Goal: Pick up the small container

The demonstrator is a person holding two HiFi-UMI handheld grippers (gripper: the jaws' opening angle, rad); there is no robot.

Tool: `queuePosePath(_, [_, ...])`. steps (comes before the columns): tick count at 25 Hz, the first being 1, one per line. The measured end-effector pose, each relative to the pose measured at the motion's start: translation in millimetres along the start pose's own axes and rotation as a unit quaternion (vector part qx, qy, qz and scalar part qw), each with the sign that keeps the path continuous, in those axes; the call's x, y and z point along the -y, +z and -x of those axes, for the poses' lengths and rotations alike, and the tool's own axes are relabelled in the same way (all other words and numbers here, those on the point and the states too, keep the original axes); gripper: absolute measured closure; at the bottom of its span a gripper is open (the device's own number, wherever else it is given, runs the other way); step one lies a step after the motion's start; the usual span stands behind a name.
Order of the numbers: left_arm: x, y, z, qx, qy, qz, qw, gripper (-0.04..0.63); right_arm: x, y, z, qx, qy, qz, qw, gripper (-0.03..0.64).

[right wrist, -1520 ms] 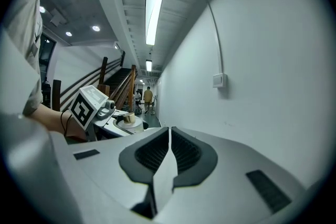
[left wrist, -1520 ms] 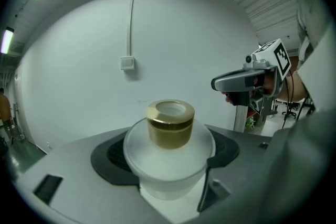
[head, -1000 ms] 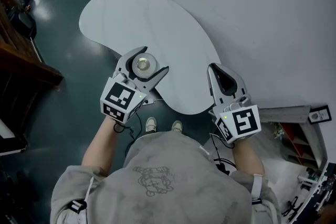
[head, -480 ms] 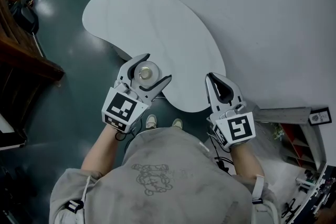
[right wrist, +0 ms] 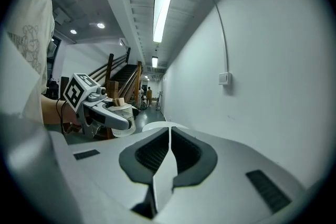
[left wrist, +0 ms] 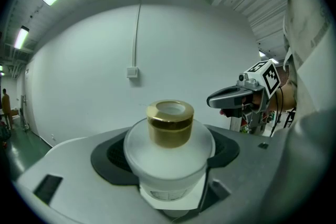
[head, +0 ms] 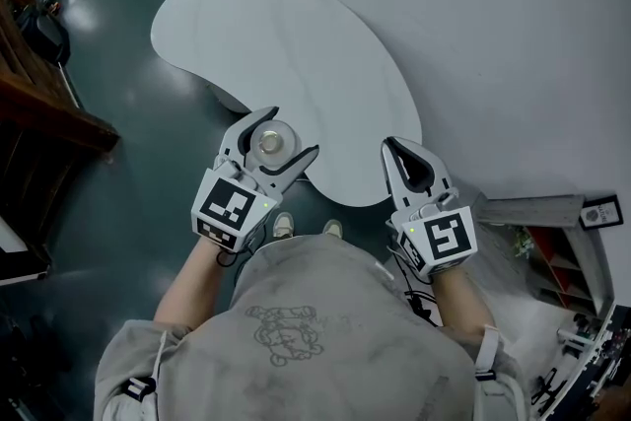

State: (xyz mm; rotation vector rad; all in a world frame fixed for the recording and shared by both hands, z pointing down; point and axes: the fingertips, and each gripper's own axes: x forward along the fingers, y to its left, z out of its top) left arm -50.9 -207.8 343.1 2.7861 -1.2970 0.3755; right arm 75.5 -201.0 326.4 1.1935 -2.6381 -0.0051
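The small container point(left wrist: 169, 152) is a frosted white jar with a gold cap point(left wrist: 169, 123). My left gripper point(left wrist: 168, 165) is shut on it, the dark pads pressing its sides. In the head view the small container point(head: 270, 142) sits between the jaws of the left gripper point(head: 272, 139), held above the near edge of the white table point(head: 296, 54). My right gripper point(head: 406, 156) is shut with nothing in it, its pads meeting along a thin seam in the right gripper view point(right wrist: 169, 147). It hangs over the table's near right edge.
The white kidney-shaped table stands against a pale wall point(head: 513, 35). Dark teal floor point(head: 128, 212) lies to the left. Dark wooden furniture point(head: 39, 113) stands at the far left. A metal frame with shelves point(head: 562, 251) is at the lower right.
Both grippers have drawn slightly toward the person, the left one still holding the container. The view shifted a little; the jaws have not changed.
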Motion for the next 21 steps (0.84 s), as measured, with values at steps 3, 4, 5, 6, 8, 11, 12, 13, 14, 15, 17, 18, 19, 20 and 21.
queuePosePath(3, [1.5,0.2,0.6,-0.005,0.001,-0.006,1.0000,0.252,0.0,1.0,1.0,0.001,0.001,0.000,1.000,0.583])
queuePosePath(4, [1.7,0.3,0.6,-0.007,0.002,-0.008,0.9999,0.252,-0.1,1.5,0.8,0.001,0.001,-0.001,1.000,0.583])
queuePosePath(5, [1.5,0.4,0.5,-0.007,0.003,-0.009,0.9999,0.252,-0.3,1.9,0.3,0.001,0.002,-0.001,1.000,0.583])
queuePosePath(6, [1.4,0.3,0.5,-0.008,0.005,-0.008,0.9999,0.252,-0.7,2.1,-0.1,0.001,0.004,-0.001,1.000,0.583])
queuePosePath(8, [1.4,-0.3,0.5,-0.008,0.007,-0.005,0.9999,0.252,-1.2,2.7,-0.7,0.002,0.007,0.000,1.000,0.583])
queuePosePath(11, [1.2,-0.2,0.6,-0.011,0.009,-0.002,0.9999,0.252,-0.3,4.6,-1.9,0.007,0.010,0.002,1.000,0.583])
queuePosePath(12, [1.0,-0.3,0.9,-0.012,0.010,-0.002,0.9999,0.252,-0.1,5.1,-2.2,0.008,0.009,0.001,1.000,0.583])
queuePosePath(13, [0.9,-0.5,1.3,-0.014,0.011,-0.002,0.9998,0.252,-0.1,5.3,-2.3,0.008,0.009,0.000,1.000,0.583])
queuePosePath(14, [0.8,-0.8,1.9,-0.014,0.012,-0.003,0.9998,0.252,-0.4,5.2,-2.3,0.009,0.009,-0.001,1.000,0.583])
queuePosePath(15, [0.9,-1.1,2.5,-0.015,0.013,-0.002,0.9998,0.252,-1.0,4.6,-2.1,0.009,0.010,-0.001,1.000,0.583])
queuePosePath(17, [1.0,-1.4,3.7,-0.015,0.014,-0.001,0.9998,0.252,-2.3,3.3,-2.1,0.011,0.014,0.003,1.000,0.583])
queuePosePath(18, [1.0,-1.4,4.2,-0.015,0.015,0.000,0.9998,0.252,-2.7,2.9,-2.1,0.011,0.016,0.004,1.000,0.583])
queuePosePath(19, [1.0,-1.4,4.8,-0.015,0.015,0.001,0.9998,0.252,-3.0,2.7,-2.1,0.011,0.016,0.004,1.000,0.583])
queuePosePath(20, [1.2,-1.4,5.5,-0.015,0.014,0.002,0.9998,0.252,-3.2,2.7,-1.9,0.009,0.015,0.002,1.000,0.583])
queuePosePath(21, [1.4,-1.4,6.1,-0.015,0.014,0.002,0.9998,0.252,-3.3,2.8,-1.7,0.008,0.014,0.001,1.000,0.583])
